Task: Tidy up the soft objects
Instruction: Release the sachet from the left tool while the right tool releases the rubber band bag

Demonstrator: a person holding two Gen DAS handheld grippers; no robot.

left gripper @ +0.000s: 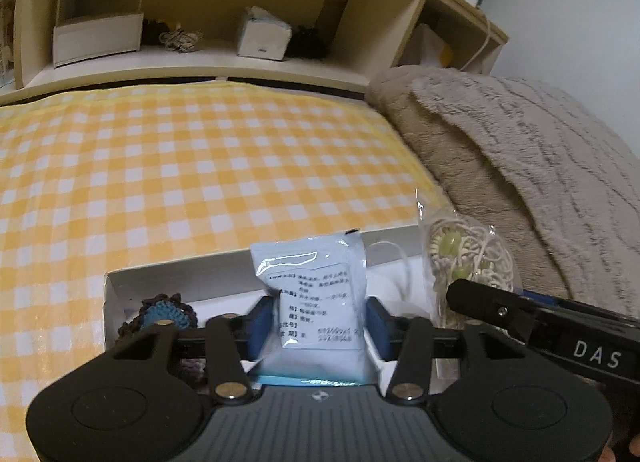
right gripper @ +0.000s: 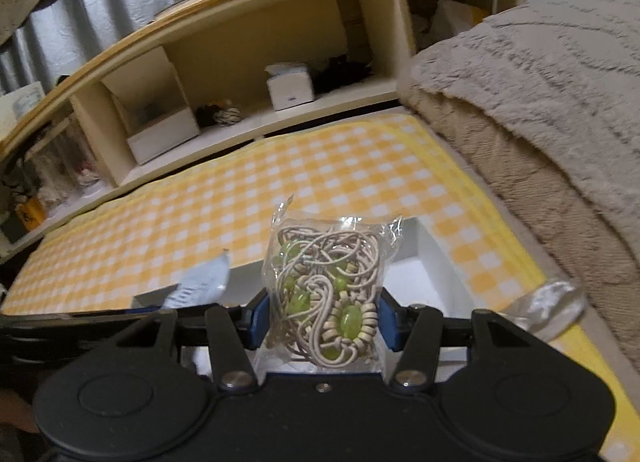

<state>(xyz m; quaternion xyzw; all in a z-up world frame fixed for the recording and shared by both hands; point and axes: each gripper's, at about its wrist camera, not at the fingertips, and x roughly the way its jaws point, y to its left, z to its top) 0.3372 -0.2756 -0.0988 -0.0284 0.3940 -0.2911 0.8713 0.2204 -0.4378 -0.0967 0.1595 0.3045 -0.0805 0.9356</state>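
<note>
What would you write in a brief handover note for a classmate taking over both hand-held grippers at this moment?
Left hand-held gripper: a pale blue sachet stands between its pads above the white box; whether the pads press it is unclear.
Right hand-held gripper: shut on the clear bag of beaded cord, at the box's right end.
Done: a blue crocheted piece lies in the box.
Left: probably set the sachet and the bag down in the box.
</note>
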